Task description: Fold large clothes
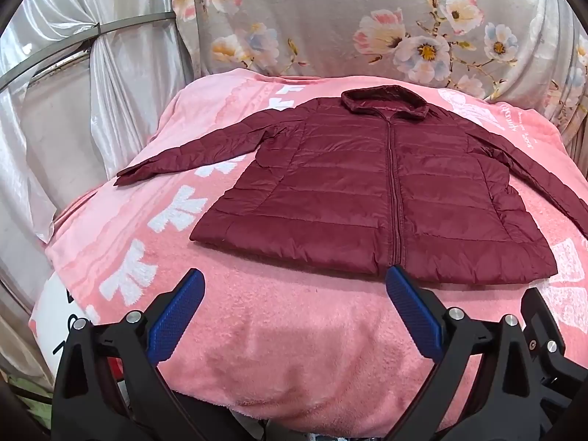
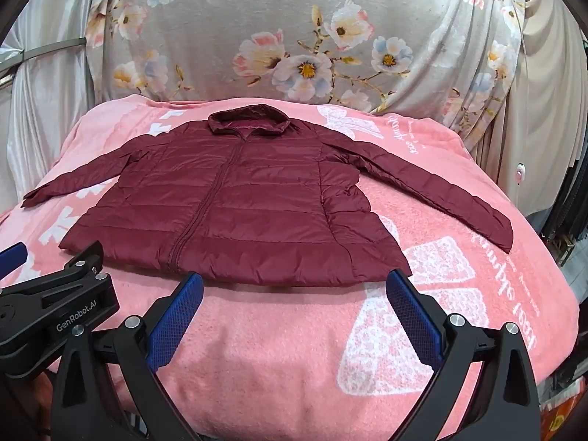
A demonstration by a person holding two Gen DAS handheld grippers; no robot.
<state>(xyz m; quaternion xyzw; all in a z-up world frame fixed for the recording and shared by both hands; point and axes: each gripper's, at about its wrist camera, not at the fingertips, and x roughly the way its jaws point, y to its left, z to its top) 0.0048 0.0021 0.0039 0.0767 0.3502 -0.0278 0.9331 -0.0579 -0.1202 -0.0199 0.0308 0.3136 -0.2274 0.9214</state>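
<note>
A dark red quilted jacket [image 1: 367, 191] lies flat and zipped on a pink blanket [image 1: 294, 330], collar at the far side, both sleeves spread outward. It also shows in the right wrist view [image 2: 239, 205]. My left gripper [image 1: 294, 279] is open and empty, held just short of the jacket's near hem, left of the zip. My right gripper [image 2: 294, 283] is open and empty, at the near hem toward the jacket's right side. The left gripper's body [image 2: 55, 312] shows at the left edge of the right wrist view.
The pink blanket [image 2: 294, 349] with white print covers a raised surface. A grey floral sheet [image 1: 367, 18] hangs behind it. White satin drapes [image 1: 73, 92] and a metal rail stand at the left. Dark clutter sits at the far right [image 2: 566, 220].
</note>
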